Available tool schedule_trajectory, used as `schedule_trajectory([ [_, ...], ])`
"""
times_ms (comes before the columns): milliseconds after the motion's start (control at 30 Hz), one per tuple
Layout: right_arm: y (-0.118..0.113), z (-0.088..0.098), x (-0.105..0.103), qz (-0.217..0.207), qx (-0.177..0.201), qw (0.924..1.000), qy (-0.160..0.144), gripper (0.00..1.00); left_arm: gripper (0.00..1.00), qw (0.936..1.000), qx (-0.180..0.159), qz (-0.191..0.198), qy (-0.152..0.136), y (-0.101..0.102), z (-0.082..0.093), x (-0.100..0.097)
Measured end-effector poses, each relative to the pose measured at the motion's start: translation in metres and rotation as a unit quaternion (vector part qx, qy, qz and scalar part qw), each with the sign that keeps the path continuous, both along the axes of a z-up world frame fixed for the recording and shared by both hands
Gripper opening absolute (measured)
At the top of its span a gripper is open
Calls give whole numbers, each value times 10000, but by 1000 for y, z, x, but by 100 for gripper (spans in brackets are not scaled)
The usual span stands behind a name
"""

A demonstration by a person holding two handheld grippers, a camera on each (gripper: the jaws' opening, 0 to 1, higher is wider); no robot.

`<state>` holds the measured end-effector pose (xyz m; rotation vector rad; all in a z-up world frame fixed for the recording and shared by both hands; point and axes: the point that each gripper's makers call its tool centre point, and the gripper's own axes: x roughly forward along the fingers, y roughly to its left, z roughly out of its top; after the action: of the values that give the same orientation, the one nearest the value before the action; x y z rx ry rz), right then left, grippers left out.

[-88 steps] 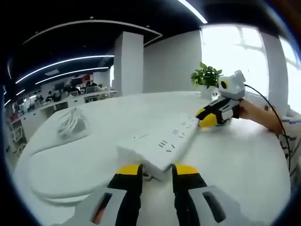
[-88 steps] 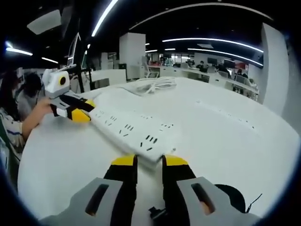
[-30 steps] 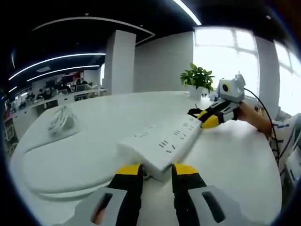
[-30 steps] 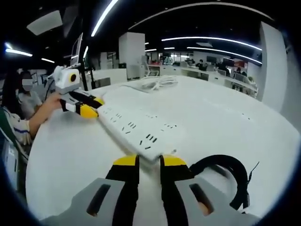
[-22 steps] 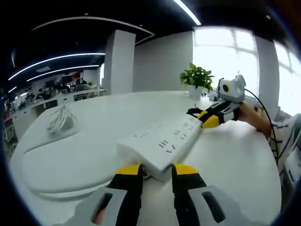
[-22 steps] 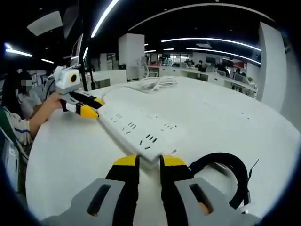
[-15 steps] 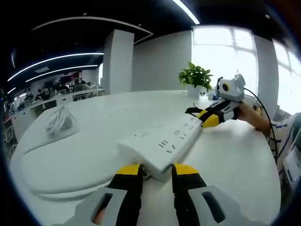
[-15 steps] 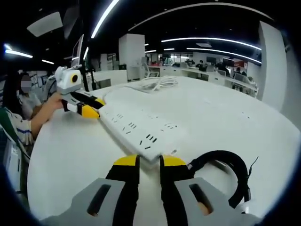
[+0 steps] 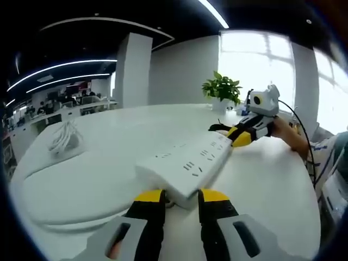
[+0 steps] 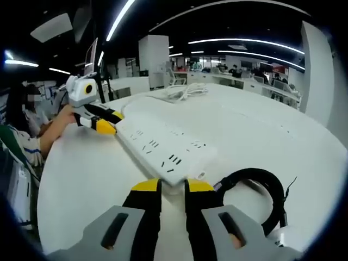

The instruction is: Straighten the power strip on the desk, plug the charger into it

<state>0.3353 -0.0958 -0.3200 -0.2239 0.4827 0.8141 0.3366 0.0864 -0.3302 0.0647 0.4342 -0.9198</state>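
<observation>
One white desk [image 9: 98, 179] lay under everything, broad and round-edged. On it was one white strip [image 9: 187, 163], long and flat, with several sets of sockets along its top; I could not read any brand or writing on it. I held it at both ends. In the left gripper view my left gripper [image 9: 180, 197] had its yellow-tipped jaws close together at the near end of the strip, seemingly pinching its edge. My right gripper [image 9: 235, 136] showed at the far end, touching the strip there, with my hand behind it and a thin dark wire trailing from it.

In the right gripper view the strip [image 10: 163, 145] ran away from my right gripper [image 10: 167, 187], whose jaws were drawn in on the near end, and my left gripper [image 10: 103, 124] met the far end.

One thick black cable [image 10: 255, 190] lay looped on the desk just right of my right jaws, near the strip's end. One bundle of white cord [image 9: 61, 138] sat well apart on the desk's far side. One potted plant [image 9: 220, 92] stood on the desk beyond the strip, before a bright window. Rows of office desks stood in the background.
</observation>
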Motion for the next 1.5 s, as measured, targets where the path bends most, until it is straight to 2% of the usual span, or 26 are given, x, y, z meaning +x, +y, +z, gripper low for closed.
schedule_trajectory([
  [267, -3, -2, -7, 189, -210, 9996, 42, 15, 23, 9999, 7, -118, 14, -3, 0, -5],
  [567, -8, -2, -11, 355, -137, 9989, 265, 15, 22, 9997, -16, -247, 44, -6, 1, -7],
  [800, -11, -1, -13, 438, -277, 9983, 263, 15, 22, 9994, -1, -336, 37, -8, 1, -10],
  [1500, -14, 0, -22, 549, -355, 9971, 396, 15, 22, 9986, 88, -524, 25, -11, 2, -20],
])
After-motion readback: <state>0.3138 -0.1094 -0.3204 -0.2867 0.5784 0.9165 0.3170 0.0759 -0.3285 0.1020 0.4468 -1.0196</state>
